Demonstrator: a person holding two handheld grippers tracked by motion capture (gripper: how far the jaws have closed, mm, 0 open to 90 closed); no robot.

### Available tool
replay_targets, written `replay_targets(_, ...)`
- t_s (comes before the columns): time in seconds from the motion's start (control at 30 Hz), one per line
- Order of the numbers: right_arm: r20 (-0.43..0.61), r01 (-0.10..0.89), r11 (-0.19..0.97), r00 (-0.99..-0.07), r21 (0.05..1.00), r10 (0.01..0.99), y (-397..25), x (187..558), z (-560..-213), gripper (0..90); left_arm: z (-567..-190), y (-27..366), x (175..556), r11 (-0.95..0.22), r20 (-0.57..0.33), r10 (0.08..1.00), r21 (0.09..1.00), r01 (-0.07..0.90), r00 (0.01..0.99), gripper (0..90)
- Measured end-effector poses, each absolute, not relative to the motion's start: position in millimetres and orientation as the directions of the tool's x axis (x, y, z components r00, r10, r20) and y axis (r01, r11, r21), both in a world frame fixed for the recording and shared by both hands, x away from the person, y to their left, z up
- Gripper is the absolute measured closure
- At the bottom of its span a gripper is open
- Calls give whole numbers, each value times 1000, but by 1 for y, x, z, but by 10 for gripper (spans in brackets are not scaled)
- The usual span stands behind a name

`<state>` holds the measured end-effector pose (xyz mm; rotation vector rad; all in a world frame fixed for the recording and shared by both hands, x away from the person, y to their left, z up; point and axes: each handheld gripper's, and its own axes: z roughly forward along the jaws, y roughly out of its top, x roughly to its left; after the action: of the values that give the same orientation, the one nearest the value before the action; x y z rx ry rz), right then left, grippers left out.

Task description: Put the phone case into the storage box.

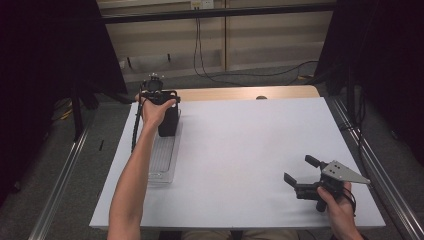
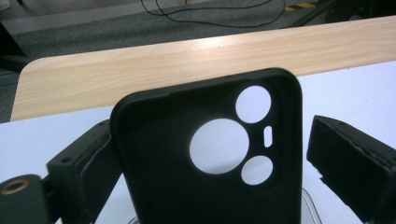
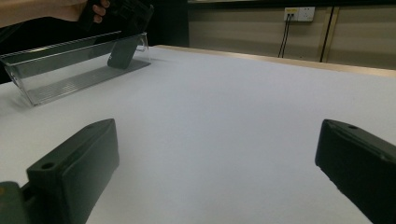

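1. The left tool [image 1: 161, 95] hangs over the far end of a clear plastic tray [image 1: 162, 165] at the left side of the white surface [image 1: 240, 150], with the person's left hand [image 1: 156, 111] wrapped around it.
2. A black phone case [image 2: 205, 158] stands between the left tool's jaws, upright, its camera cut-outs toward the top right in the left gripper view.
3. In that view the case's left edge lies against the left jaw, while a narrow gap of white surface shows between its right edge and the right jaw.
4. Whether the left tool truly clamps the case or merely brackets it, I cannot tell; the jaws are spread about as wide as the case.
5. From the high view, the case [image 1: 168, 121] hangs just below the hand, its lower end inside the tray's far end.
6. The right gripper view shows the case [image 3: 122, 52] leaning inside the tray [image 3: 70, 70], lower edge at or near the ribbed floor.
7. The right tool [image 1: 300, 175] sits low over the near right part of the surface, held by the right hand [image 1: 340, 207], well apart from the tray and the case.
8. Its jaws stand wide apart, released, with bare white surface between them.
9. A strip of light wood [image 2: 196, 60] borders the surface's far edge.
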<state>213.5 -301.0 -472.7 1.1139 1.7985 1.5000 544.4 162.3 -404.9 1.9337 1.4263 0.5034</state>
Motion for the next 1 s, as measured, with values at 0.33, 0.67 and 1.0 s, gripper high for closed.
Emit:
replay_targets(0.33,96,250,41,-513,967,853,-301,214,-473,0,-407,164,546,-194,-77,939,688,699,336,100)
replay_targets(0.67,94,250,44,-514,967,852,-301,214,-473,0,-399,166,540,-203,-76,935,687,698,346,117)
replay_targets(1.0,93,254,45,-507,966,857,-300,214,-473,0,-385,172,532,-194,-80,931,719,667,357,133)
